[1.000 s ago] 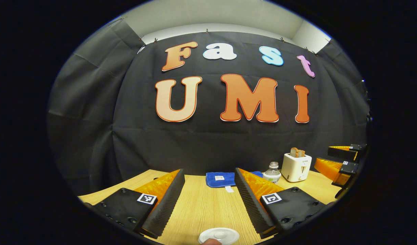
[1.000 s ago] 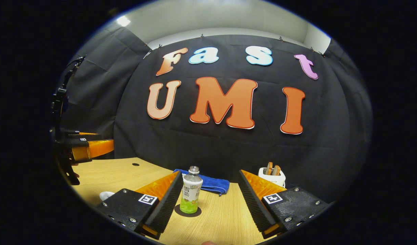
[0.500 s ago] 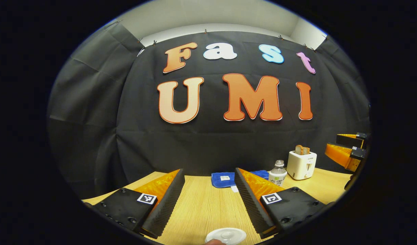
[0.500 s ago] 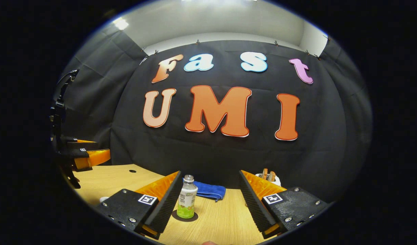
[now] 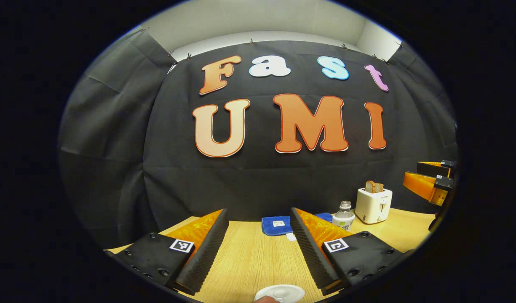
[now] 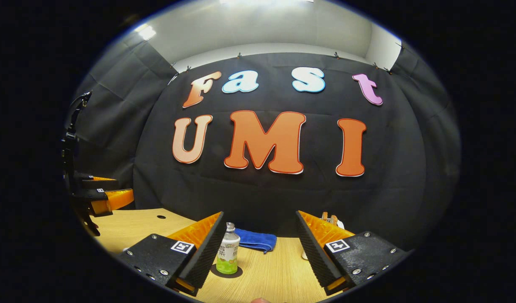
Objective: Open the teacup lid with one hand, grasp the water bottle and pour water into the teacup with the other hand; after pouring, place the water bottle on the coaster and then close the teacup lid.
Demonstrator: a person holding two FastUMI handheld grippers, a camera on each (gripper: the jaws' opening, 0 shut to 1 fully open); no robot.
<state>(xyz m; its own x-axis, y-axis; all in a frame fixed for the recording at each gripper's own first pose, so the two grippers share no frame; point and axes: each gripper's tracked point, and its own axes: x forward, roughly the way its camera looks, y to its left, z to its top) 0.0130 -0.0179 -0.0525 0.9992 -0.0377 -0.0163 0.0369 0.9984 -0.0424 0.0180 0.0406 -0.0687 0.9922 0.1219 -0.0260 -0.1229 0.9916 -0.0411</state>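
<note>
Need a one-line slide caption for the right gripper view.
Open right gripper faces the water bottle standing on its dark coaster, blue cloth behind.

A light wooden table [image 5: 249, 256] carries a white lid [image 5: 279, 292] at its near edge. Farther back lie a blue cloth [image 5: 276, 224] and a white toaster [image 5: 373, 205]. A dark coaster [image 6: 226, 272] sits under the upright bottle [image 6: 228, 254].

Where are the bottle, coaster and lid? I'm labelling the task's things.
bottle [image 6: 228, 254]: right gripper view, on its label.
coaster [image 6: 236, 273]: right gripper view, on its dark rim, right of the bottle's base.
lid [image 5: 279, 292]: left gripper view, on its white top.
</note>
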